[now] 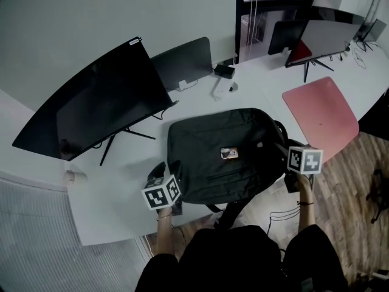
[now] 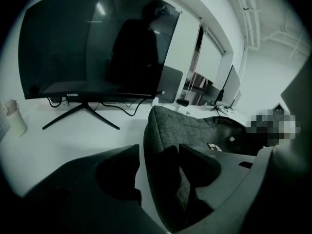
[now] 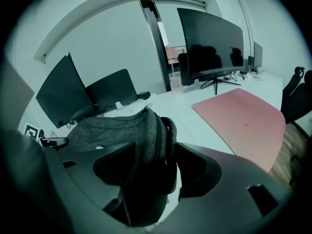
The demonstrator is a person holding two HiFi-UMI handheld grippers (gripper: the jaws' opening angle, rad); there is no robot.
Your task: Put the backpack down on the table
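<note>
The dark grey backpack [image 1: 213, 145] lies flat on the white table [image 1: 109, 193], with a small tag on its top and a strap hanging over the front edge. My left gripper [image 1: 168, 168] is at its near left edge. In the left gripper view the backpack's [image 2: 187, 126] edge stands between the jaws of the left gripper [image 2: 160, 152], with white table showing beside the left jaw, so it is open. My right gripper [image 1: 284, 156] is at the right edge. In the right gripper view the backpack's [image 3: 112, 128] folded edge sits loosely inside the spread jaws of the right gripper [image 3: 155, 150].
A large curved monitor [image 1: 97, 105] stands on the table's left, close behind the backpack. A dark screen [image 1: 182, 62] and a small white device [image 1: 222, 89] are behind it. A pink mat [image 1: 319, 114] lies to the right, with another monitor [image 1: 319, 38] beyond. A white bottle [image 2: 14, 118] stands far left.
</note>
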